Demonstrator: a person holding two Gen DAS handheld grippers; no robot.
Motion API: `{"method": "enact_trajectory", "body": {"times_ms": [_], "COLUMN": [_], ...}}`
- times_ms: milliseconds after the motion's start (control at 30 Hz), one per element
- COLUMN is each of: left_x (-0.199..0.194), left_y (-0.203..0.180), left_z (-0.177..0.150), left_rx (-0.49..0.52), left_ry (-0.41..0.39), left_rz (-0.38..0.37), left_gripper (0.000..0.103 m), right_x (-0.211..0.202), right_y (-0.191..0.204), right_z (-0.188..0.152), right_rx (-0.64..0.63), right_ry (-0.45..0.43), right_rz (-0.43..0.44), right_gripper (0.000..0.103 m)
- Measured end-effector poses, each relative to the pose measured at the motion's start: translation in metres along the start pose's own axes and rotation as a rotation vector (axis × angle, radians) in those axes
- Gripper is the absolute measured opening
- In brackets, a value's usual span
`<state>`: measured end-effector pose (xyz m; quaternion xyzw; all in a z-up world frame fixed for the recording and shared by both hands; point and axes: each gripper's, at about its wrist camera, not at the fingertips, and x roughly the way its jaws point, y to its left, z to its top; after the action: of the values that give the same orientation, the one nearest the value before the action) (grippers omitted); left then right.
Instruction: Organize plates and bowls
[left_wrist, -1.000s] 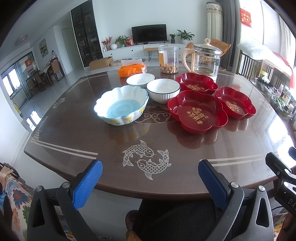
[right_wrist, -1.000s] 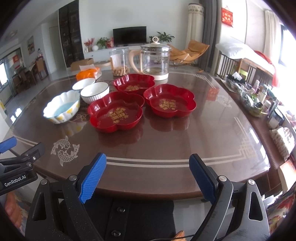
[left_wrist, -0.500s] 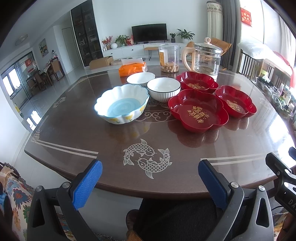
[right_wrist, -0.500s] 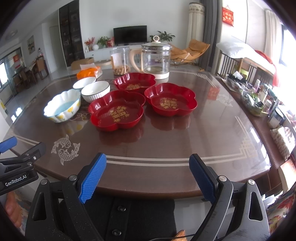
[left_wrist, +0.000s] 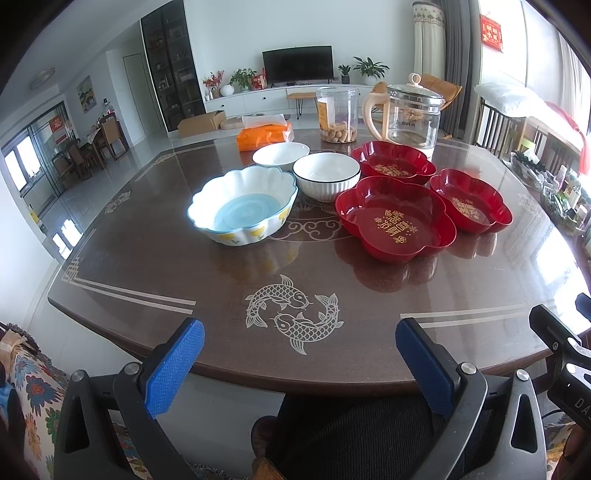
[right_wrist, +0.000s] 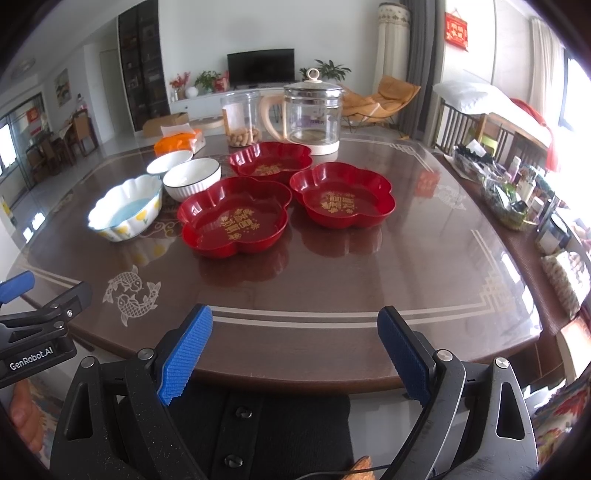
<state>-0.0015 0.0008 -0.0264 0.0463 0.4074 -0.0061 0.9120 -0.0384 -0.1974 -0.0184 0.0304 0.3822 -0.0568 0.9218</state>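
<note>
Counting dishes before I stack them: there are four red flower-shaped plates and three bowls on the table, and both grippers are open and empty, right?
Not quite. The right wrist view shows three red plates, not four. The rest stands.

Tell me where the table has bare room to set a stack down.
Free: the near strip around the fish inlay, in front of the blue bowl and nearest red plate; also the table's right side beyond the right red plate. Crowded: the far middle, where bowls, plates, jar and kettle cluster.
</note>
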Motion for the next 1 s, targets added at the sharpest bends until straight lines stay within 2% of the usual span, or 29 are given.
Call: {"method": "enact_trajectory", "body": {"times_ms": [200,567,1000], "left_x": [0.0,0.006,-0.001], "left_y": [-0.001,-0.009,-0.006], "left_z": [-0.001,0.0,0.003], "left_rx": [0.006,0.017,0.006], "left_ry": [0.006,0.063,0.039], "left_rz": [-0.012,-0.018,-0.019], "left_gripper": [0.103,0.103,0.103], "right_x": [0.001,-0.005,-0.008], "right_y": [-0.001,0.002,-0.006], "right_z": [0.001,-0.001,0.001], "right_rx": [0.005,-0.007,0.026], "right_ry": [-0.002,-0.006,-0.017], "right_rz": [-0.004,-0.001,0.006], "right_gripper": [0.093,0.093,0.093]}}
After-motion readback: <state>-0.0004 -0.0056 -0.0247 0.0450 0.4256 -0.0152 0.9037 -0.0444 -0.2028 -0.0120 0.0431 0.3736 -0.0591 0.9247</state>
